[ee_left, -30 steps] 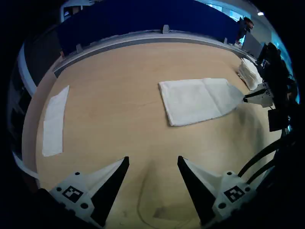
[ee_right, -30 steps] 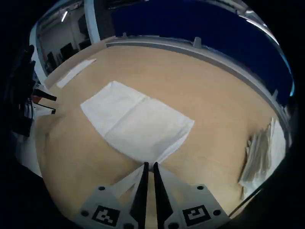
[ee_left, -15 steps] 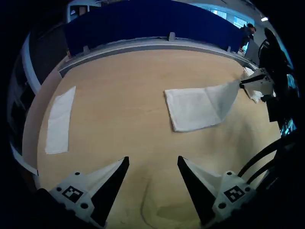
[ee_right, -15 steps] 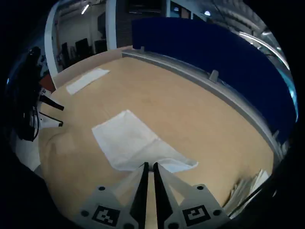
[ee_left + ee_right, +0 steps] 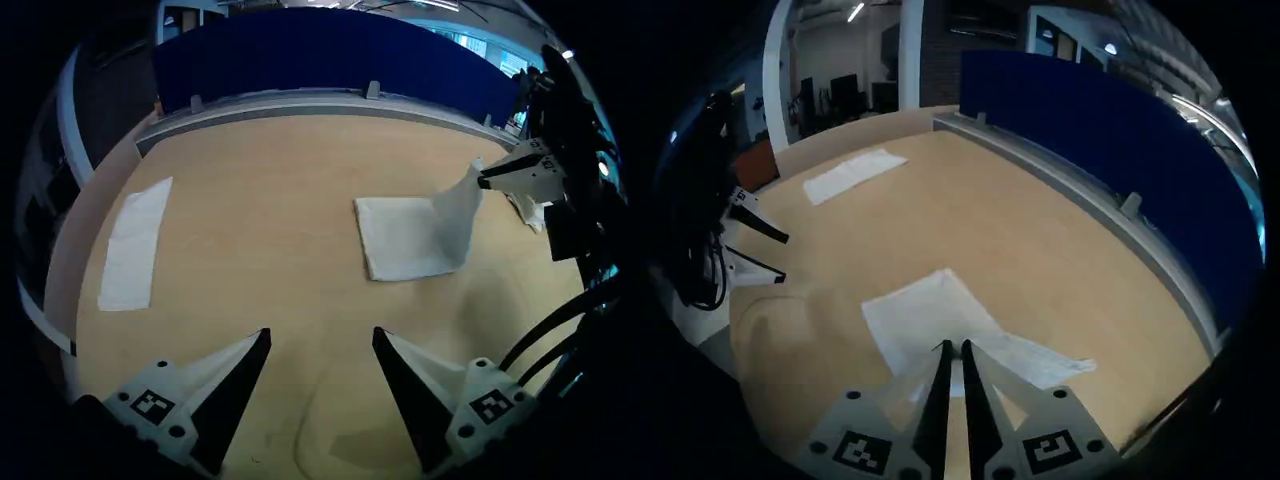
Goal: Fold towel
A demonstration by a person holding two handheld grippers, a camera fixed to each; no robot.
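The right gripper (image 5: 954, 352) had its fingers pinched nearly together on one corner of the towel (image 5: 408, 240). In the left gripper view that corner was held up off the bench (image 5: 264, 200), and the cloth rose in a steep sheet from the flat part to the gripper's tips. The rest of the towel lay flat on the wood, a white rectangle right of the bench's middle. In the right gripper view the raised edge curled over just ahead of the fingers, with the flat part spread out beyond them.

The left gripper (image 5: 320, 330) was wide open with nothing between its fingers, hanging over the near part of the bench, well apart from the towel. The wood showed bare in the gap between its fingers.

A second cloth (image 5: 136, 244), long and narrow, lay flat near the bench's left edge, well apart from the towel. A blue partition (image 5: 320, 52) stood along the far edge of the bench, on a grey rail.
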